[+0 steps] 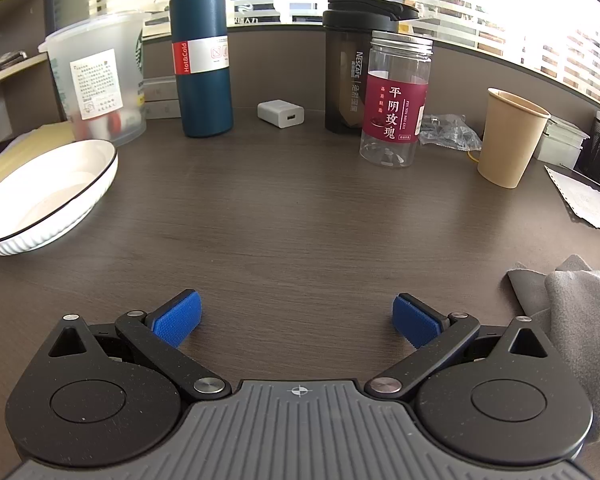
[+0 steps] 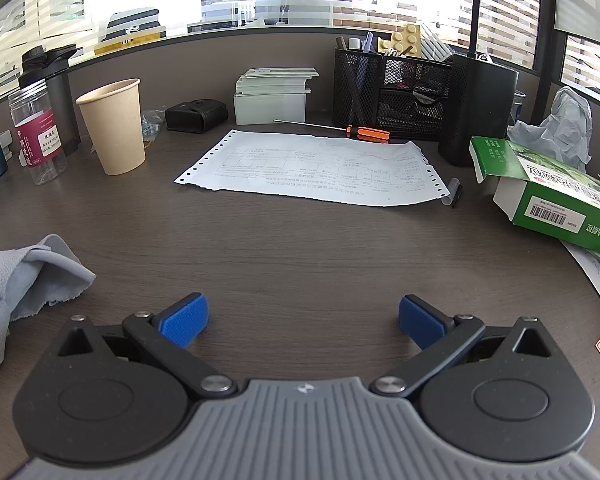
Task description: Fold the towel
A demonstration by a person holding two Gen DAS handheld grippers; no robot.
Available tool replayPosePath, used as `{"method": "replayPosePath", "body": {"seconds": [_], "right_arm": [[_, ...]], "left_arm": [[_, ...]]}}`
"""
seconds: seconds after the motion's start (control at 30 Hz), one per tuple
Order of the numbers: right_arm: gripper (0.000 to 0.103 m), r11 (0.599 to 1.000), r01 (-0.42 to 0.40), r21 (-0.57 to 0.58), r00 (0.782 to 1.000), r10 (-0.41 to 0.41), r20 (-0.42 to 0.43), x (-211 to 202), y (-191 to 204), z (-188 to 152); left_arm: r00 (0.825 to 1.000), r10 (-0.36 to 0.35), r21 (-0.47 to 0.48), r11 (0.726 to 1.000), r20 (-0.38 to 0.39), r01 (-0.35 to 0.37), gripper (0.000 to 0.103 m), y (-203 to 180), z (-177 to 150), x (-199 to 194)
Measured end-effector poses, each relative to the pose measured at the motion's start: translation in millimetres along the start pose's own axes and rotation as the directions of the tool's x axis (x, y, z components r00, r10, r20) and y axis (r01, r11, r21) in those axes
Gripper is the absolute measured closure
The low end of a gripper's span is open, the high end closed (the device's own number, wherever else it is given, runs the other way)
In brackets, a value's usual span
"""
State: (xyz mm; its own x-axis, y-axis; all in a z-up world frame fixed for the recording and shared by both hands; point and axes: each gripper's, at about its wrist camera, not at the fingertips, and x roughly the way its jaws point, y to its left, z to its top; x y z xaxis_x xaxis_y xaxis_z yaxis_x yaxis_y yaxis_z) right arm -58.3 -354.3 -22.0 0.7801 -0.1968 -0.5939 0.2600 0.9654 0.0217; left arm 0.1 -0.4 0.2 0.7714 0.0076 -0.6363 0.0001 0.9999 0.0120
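Left wrist: our left gripper [image 1: 296,320] hangs low over bare desk [image 1: 292,216], blue pads spread wide, holding and touching nothing. The towel [image 1: 580,320] lies rumpled just to its right, not folded flat; clutter sits well ahead, likely leaving room to work

Right wrist: right gripper [image 2: 303,322] likewise spread wide and empty. Towel [image 2: 24,280] bunched just to its left, so it lies between our two grippers

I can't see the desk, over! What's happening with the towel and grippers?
Left gripper open, empty. Right gripper open, empty. Towel crumpled between them, not yet held. Desk bare ahead; paper and cup farther back.
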Motion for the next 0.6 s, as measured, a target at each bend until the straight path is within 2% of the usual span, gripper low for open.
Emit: {"method": "replayPosePath", "body": {"seconds": [0.6], "right_arm": [[0.000,1.000,0.001,0.002,1.000,-0.001,0.000,0.5,-1.6,0.1]], "left_arm": [[1.000,0.002,0.000,1.000,0.000,-0.002,0.000,-1.8,-1.3,-1.4]]}}
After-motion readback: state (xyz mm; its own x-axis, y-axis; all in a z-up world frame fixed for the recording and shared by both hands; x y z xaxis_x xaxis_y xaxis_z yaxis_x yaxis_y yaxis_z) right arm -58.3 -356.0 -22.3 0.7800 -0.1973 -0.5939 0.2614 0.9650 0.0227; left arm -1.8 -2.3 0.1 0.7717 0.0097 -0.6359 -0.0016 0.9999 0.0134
